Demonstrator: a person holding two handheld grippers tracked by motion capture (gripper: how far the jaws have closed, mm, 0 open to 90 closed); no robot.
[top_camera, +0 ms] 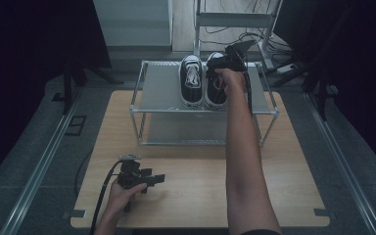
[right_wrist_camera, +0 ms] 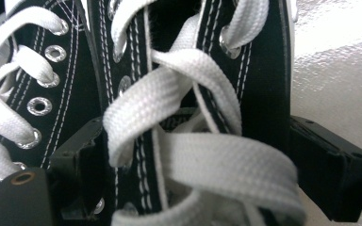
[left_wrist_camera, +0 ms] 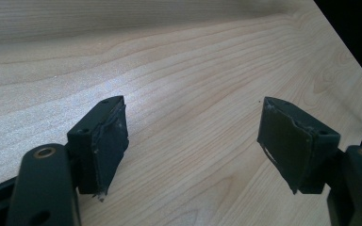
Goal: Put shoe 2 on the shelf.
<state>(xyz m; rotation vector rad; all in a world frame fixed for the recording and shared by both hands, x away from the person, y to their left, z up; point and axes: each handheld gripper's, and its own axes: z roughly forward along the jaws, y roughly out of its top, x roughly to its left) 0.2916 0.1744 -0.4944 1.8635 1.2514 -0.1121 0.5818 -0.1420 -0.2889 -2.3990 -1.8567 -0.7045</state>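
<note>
Two black sneakers with white laces stand side by side on the top shelf of a metal rack point(top_camera: 160, 93), toes towards me. My right gripper point(top_camera: 220, 66) reaches over the right sneaker point(top_camera: 216, 94) from behind. In the right gripper view its jaws press against both sides of that sneaker's laced upper point(right_wrist_camera: 245, 70), and the left sneaker point(right_wrist_camera: 70, 61) lies just beside one jaw. The left sneaker point(top_camera: 191, 81) stands free. My left gripper point(top_camera: 155, 179) rests low over the wooden table point(top_camera: 196, 191) near the front left, open, with bare wood between its pads point(left_wrist_camera: 108, 141).
The rack has a lower shelf point(top_camera: 186, 129) with nothing on it. Behind the table stands a metal frame point(top_camera: 235, 19) with cables on the floor. Floor rails point(top_camera: 44, 161) run along both sides, and dark curtains hang left and right.
</note>
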